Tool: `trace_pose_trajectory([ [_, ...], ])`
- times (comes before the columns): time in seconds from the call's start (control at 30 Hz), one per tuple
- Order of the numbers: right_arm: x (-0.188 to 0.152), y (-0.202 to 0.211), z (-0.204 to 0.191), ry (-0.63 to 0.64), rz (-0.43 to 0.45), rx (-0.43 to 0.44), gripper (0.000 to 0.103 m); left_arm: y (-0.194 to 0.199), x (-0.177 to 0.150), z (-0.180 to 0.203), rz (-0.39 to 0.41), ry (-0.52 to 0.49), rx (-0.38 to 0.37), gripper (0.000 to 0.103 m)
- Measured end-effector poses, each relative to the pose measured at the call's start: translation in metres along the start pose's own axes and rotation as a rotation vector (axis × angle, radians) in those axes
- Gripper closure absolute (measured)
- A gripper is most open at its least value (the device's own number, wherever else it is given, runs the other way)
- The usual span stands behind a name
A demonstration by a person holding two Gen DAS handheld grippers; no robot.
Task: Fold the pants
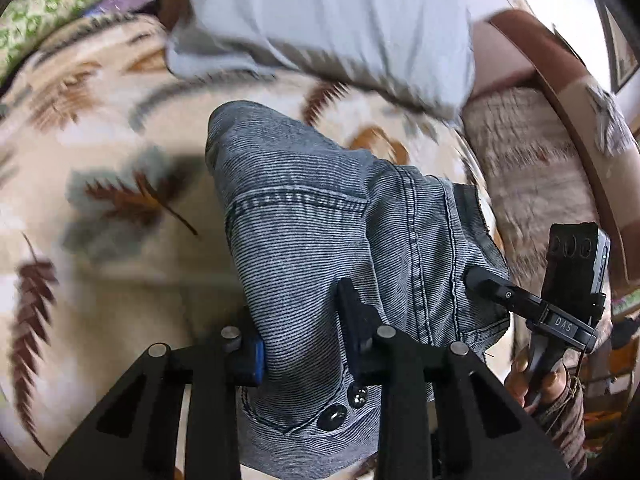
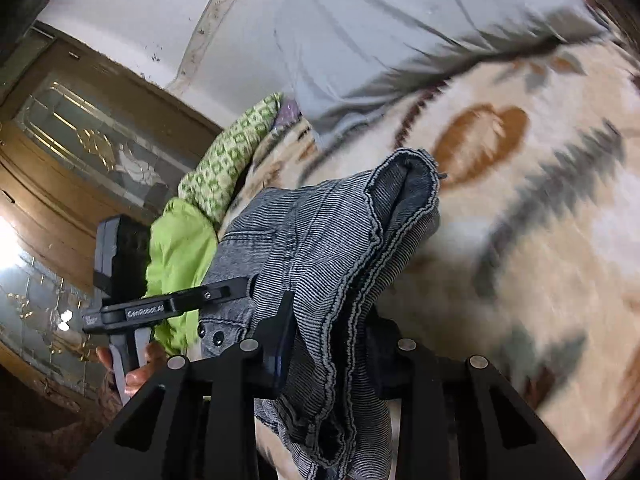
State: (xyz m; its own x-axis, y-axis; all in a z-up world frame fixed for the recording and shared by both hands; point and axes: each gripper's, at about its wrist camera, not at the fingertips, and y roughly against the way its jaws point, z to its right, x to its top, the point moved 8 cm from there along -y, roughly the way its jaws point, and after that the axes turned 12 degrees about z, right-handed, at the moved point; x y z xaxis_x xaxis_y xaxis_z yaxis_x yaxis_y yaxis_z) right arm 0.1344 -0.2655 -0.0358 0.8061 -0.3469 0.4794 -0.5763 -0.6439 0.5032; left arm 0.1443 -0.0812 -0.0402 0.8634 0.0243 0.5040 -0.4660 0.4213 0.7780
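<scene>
A pair of grey-blue denim pants [image 1: 320, 208] is bunched and lifted off the bed. My left gripper [image 1: 300, 332] is shut on a thick fold of it near the waistband snaps. At the right of that view my right gripper [image 1: 480, 280] bites the pants' edge, with a hand [image 1: 536, 384] on its handle. In the right wrist view the pants [image 2: 320, 232] hang in layered folds, frayed hems showing, and my right gripper [image 2: 332, 340] is shut on them. My left gripper [image 2: 240, 286] clamps the pants from the left there.
Under the pants lies a cream blanket [image 1: 100, 168] with a brown and grey leaf print. Behind it are a grey pillow [image 1: 328, 28] and a green patterned cloth [image 2: 228, 156]. A lime-green cloth [image 2: 180, 256] lies by a wooden door with glass [image 2: 80, 140]. The wooden bed frame [image 1: 560, 92] runs at the right.
</scene>
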Motion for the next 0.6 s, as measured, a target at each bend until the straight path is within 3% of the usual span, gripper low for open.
trace_pose_trajectory([
  [0.1,0.01,-0.036,0.005,0.012,-0.013,-0.039,0.073,-0.015,0.015,-0.021,0.001,-0.014,0.053,0.076],
  [0.23,0.005,-0.073,0.021,0.048,-0.052,-0.126,0.07,-0.048,0.008,-0.047,-0.052,-0.027,0.128,0.074],
  [0.33,0.0,-0.083,0.04,0.065,-0.046,-0.207,0.062,-0.062,0.0,-0.064,-0.045,0.01,0.142,0.056],
  [0.37,-0.001,-0.082,0.044,0.063,-0.041,-0.231,0.057,-0.061,-0.001,-0.068,-0.03,0.025,0.139,0.051],
  [0.43,-0.003,-0.079,0.051,0.081,-0.046,-0.302,0.04,-0.058,0.0,-0.075,-0.003,0.038,0.176,0.027],
  [0.5,-0.003,-0.074,0.056,0.112,-0.056,-0.401,0.015,-0.054,0.0,-0.08,0.024,0.037,0.216,0.024],
  [0.6,-0.002,-0.061,0.059,0.167,-0.034,-0.514,0.0,-0.045,-0.001,-0.084,0.052,0.059,0.241,0.021],
])
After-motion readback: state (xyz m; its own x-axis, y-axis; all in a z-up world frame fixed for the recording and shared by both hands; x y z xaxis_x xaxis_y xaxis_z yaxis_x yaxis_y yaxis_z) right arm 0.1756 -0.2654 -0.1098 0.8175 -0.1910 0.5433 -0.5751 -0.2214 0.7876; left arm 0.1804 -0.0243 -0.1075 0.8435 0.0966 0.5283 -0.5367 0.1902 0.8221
